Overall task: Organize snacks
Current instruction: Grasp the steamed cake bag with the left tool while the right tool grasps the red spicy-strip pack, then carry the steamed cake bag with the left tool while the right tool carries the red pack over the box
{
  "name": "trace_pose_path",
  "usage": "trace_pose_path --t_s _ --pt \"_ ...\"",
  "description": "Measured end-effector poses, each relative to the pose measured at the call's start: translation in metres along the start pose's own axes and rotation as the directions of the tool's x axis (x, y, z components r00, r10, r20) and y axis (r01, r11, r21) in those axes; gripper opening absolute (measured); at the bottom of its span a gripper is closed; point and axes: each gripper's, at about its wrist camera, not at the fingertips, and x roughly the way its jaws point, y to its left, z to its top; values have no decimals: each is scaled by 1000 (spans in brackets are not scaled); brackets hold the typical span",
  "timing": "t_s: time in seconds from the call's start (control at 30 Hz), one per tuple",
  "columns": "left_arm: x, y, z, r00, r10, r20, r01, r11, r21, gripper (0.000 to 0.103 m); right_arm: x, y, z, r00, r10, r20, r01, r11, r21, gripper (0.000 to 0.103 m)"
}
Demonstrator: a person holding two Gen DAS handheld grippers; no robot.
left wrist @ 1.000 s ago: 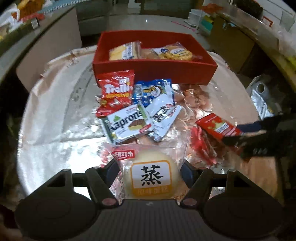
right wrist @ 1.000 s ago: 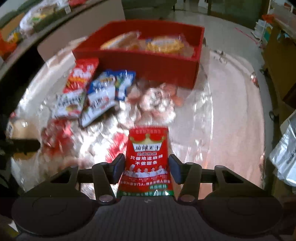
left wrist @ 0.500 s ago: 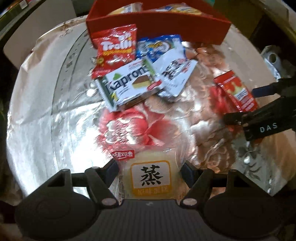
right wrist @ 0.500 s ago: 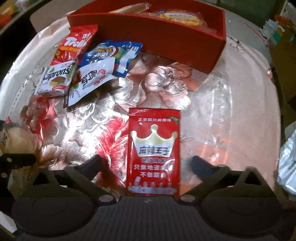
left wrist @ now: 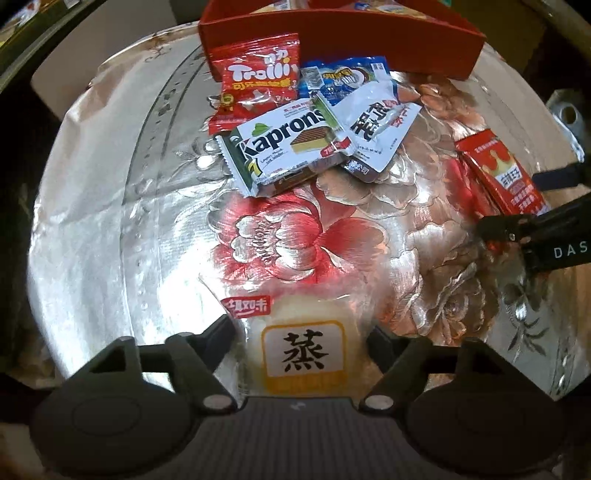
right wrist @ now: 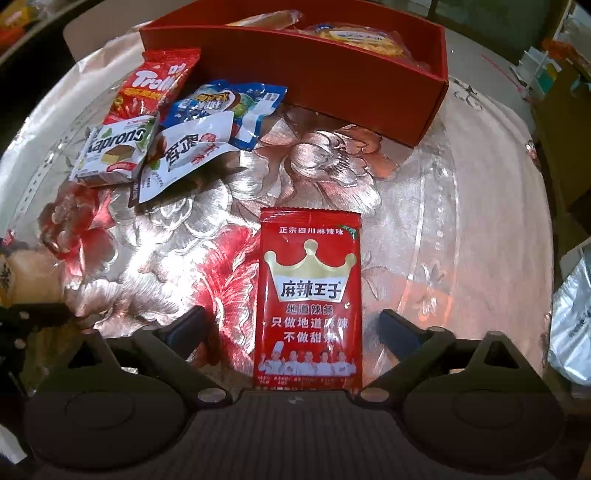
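Observation:
My left gripper (left wrist: 301, 334) is open, its fingers either side of a wrapped steamed cake (left wrist: 303, 347) lying on the tablecloth. My right gripper (right wrist: 291, 328) is open wide around a red spicy-strip packet (right wrist: 308, 295) lying flat; that packet also shows in the left wrist view (left wrist: 502, 173). A red box (right wrist: 332, 85) at the back holds several snacks. In front of it lie a Trolli bag (left wrist: 258, 77), a Kaprons wafer (left wrist: 284, 147), a blue packet (left wrist: 347, 79) and a white packet (left wrist: 376, 129).
The round table has a shiny floral cloth (left wrist: 280, 240). A silver bag (right wrist: 572, 325) lies at the right edge. A cardboard piece (right wrist: 92, 29) stands behind the table's left side.
Both grippers have pulled back from the box and lowered their packets to the cloth. The right gripper has opened off the red packet; the left gripper's fingers have spread from the cake.

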Motion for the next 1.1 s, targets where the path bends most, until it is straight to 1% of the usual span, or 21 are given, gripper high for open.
trace_pose_path --t_s 0.03,0.07,0.1,0.13,0.17,0.23,0.3,0.37,0.43,0.53,0.57,0.67,0.8,0.87,0.93,1.0,1.1 --pt "-2 0 -1 1000 -3 1 3 1000 -10 64 -2 0 1 1000 0 2 0 1000 1 83" --pt "-4 1 -1 1000 -3 3 4 1000 -19 63 -6 -1 1 1000 6 6 -6 1000 7 67" --pt "-8 2 -1 1000 -6 9 6 999 -33 63 -9 -4 2 1000 5 10 -5 1000 17 62" --pt "-13 3 -3 1000 -12 20 13 999 -45 63 -11 -7 3 999 32 7 -32 999 38 59" --pt "-15 3 -1 999 -17 35 19 998 -57 63 -11 -10 3 999 50 0 -50 997 57 59" --pt "-26 6 -1 998 -11 59 16 997 -82 63 -12 -6 0 999 35 -7 -34 998 43 58" --pt "-35 7 4 998 -1 66 8 995 -99 62 -15 -1 -2 999 43 -6 -43 999 33 57" --pt "-49 9 10 994 -26 102 38 992 -117 62 -22 2 -2 998 56 17 -57 998 37 57" --pt "-61 12 16 987 -62 146 81 989 -124 62 -29 0 1 997 60 40 -63 996 57 57" --pt "-61 17 33 976 -128 174 156 975 -160 62 -41 -6 9 993 71 92 -79 993 85 57" --pt "-60 16 41 974 -134 185 165 972 -166 62 -45 -8 12 991 74 113 -85 991 99 57" --pt "-63 12 65 957 -162 241 202 968 -152 62 -57 -18 25 983 72 170 -96 986 137 57" --pt "-68 10 91 939 -169 298 217 967 -135 62 -63 -30 47 970 81 227 -124 976 180 57" --pt "-66 12 103 936 -154 316 207 968 -141 62 -60 -34 57 969 78 234 -124 975 187 57" --pt "-63 16 117 933 -155 324 214 964 -156 62 -60 -36 68 968 64 244 -112 976 186 57" --pt "-61 18 131 929 -148 339 215 962 -169 62 -61 -39 78 962 73 262 -125 974 187 57" --pt "-57 21 150 925 -119 361 195 964 -182 62 -62 -47 97 954 71 292 -134 970 202 57"
